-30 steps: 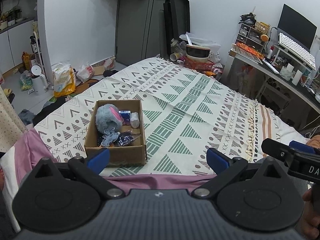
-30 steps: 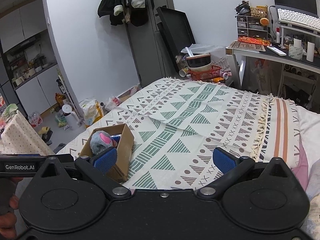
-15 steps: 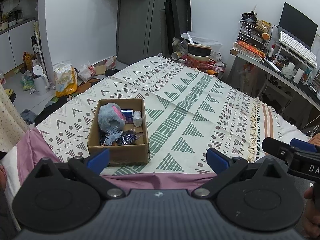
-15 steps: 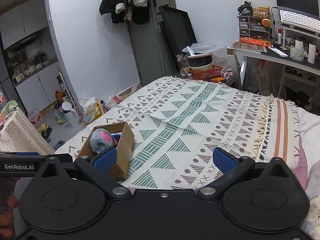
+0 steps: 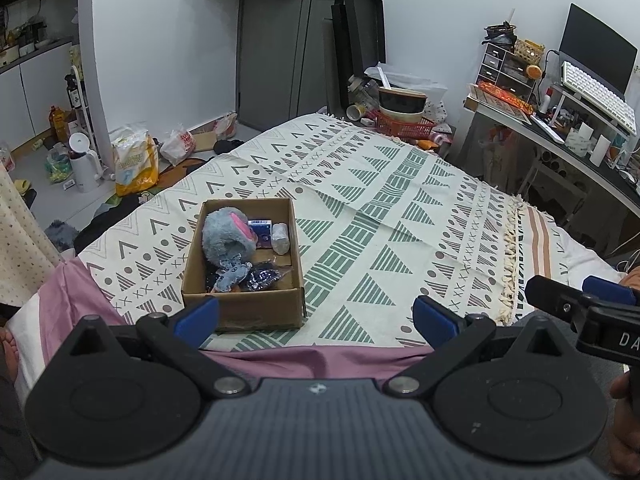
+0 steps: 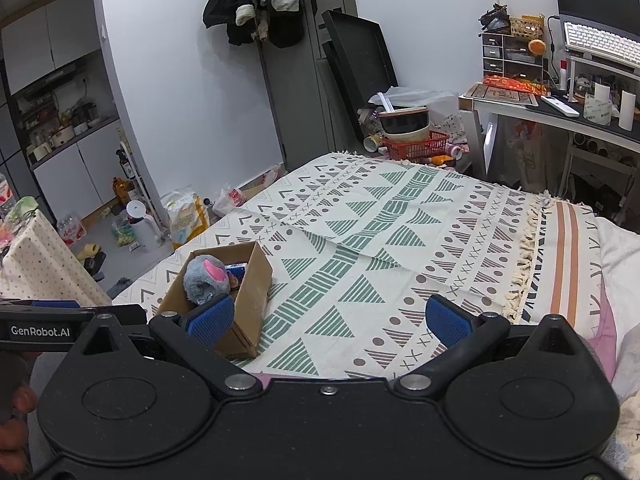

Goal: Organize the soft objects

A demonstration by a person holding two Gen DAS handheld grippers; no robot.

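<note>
While both hover spread wide and empty, left gripper [image 5: 316,316] and right gripper [image 6: 328,318] face the cardboard box [image 5: 244,312].

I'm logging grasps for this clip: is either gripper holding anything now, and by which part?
Nothing is held. The left gripper and the right gripper are both open and empty, short of the cardboard box.

White walls [image 5: 168,60], grey floor [image 5: 44,176], cluttered desk [image 6: 560,114] beside patterned bed [image 5: 400,208].

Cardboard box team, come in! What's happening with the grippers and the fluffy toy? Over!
Left gripper open, empty. Right gripper open, empty. Grey plush toy sits in cardboard box on patterned blanket. Path clear.
</note>
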